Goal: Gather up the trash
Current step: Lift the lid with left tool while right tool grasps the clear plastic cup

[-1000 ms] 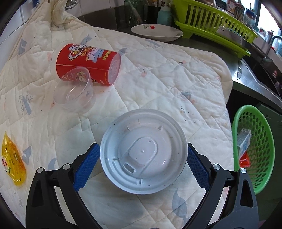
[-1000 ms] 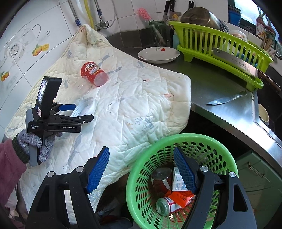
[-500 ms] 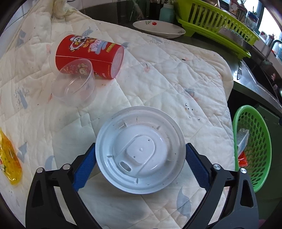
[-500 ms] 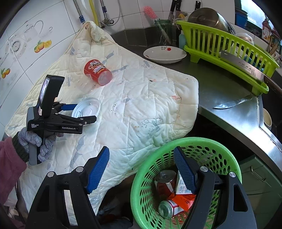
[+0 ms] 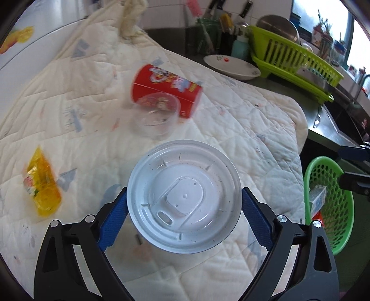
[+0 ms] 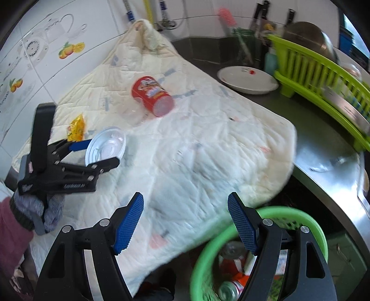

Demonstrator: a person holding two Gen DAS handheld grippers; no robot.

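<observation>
the left gripper (image 5: 184, 209) is clamped on the white lid (image 5: 183, 195), held above the quilt (image 5: 242, 120). the right gripper (image 6: 185, 223) stands apart, empty, beside the green basket (image 6: 321, 233). printing on the red can (image 5: 166, 89) and yellow packet (image 5: 41, 183) is too blurred to read.

— What is the room like?

— It is a kitchen. The wall (image 6: 46, 76) has white tiles with little pictures of oranges and a teapot. Pipes (image 6: 148, 11) hang near the top.

— What is on the counter?

— The counter (image 6: 323, 148) is shiny grey metal. A soft cream quilt (image 6: 208, 150) covers most of it. A lime green dish rack (image 6: 323, 76) stands at the back with a big metal bowl (image 6: 309, 34) in it. A white plate (image 6: 247, 79) sits just beside the rack.

— Is it bright?

— Yes, daylight comes in through a window (image 5: 323, 20).
</observation>
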